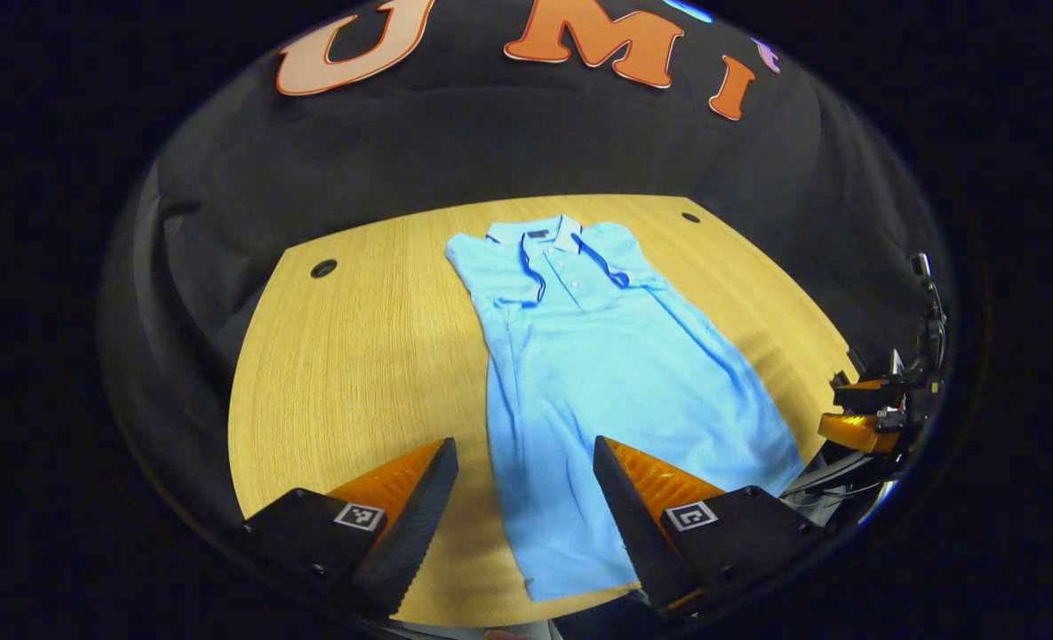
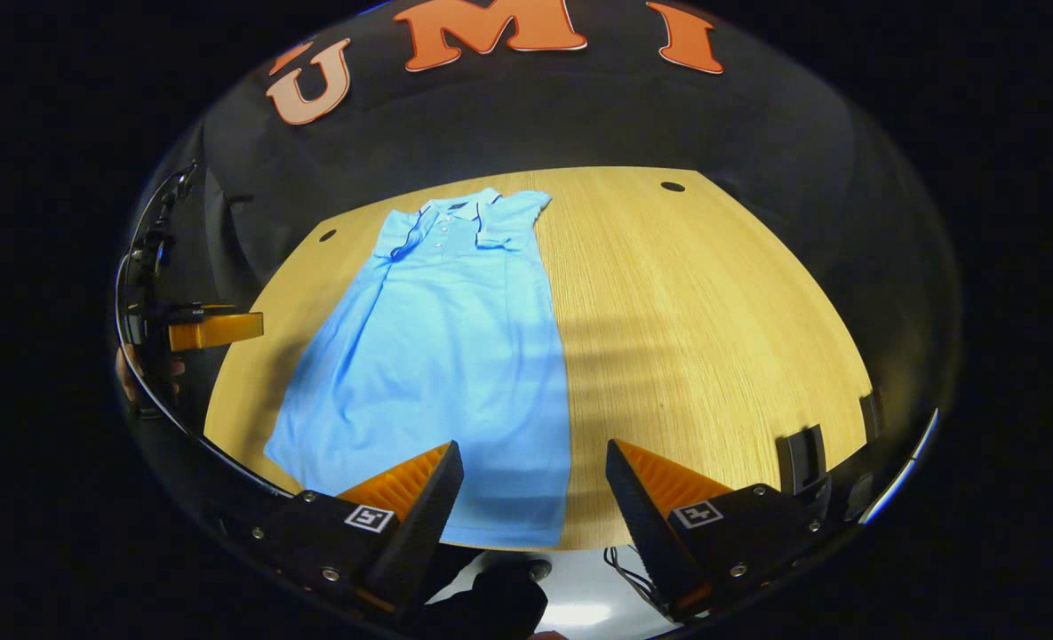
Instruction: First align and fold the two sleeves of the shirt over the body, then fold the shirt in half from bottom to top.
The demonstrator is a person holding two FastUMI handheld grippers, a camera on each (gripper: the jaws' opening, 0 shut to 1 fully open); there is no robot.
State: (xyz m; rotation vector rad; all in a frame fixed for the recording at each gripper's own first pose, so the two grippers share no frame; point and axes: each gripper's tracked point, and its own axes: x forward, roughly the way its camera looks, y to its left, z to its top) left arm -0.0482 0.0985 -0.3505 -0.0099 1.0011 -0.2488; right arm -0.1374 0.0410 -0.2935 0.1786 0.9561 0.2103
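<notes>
The left tongs hang above the hem end of the shirt, spread wide with nothing between them; cloth and a strip of bare wood show through the gap. The right tongs are just as wide and just as empty, poised over the hem's other corner, with the shirt's side edge running up between their fingers. Off to the side of the shirt, in the left gripper view, the right tongs show again, held near the desk's edge.

The shirt lies flat on the desk, collar at the far end and hem at the near end, close to the desk's front edge. Both sleeves look already turned in over the chest, so I judge the sleeve step done and the bottom-to-top fold next.

What could go wrong from here: each pair needs to pinch both layers at a hem corner. If one bites only the top layer, the back drags behind and the fold comes out lopsided. If the two lift unevenly, or one carries faster toward the collar, the hem lands skewed. A quick lift could also flick the tucked sleeves back out. And with the hem so near the desk's front edge, a low approach might push the cloth off it rather than grip it.
</notes>
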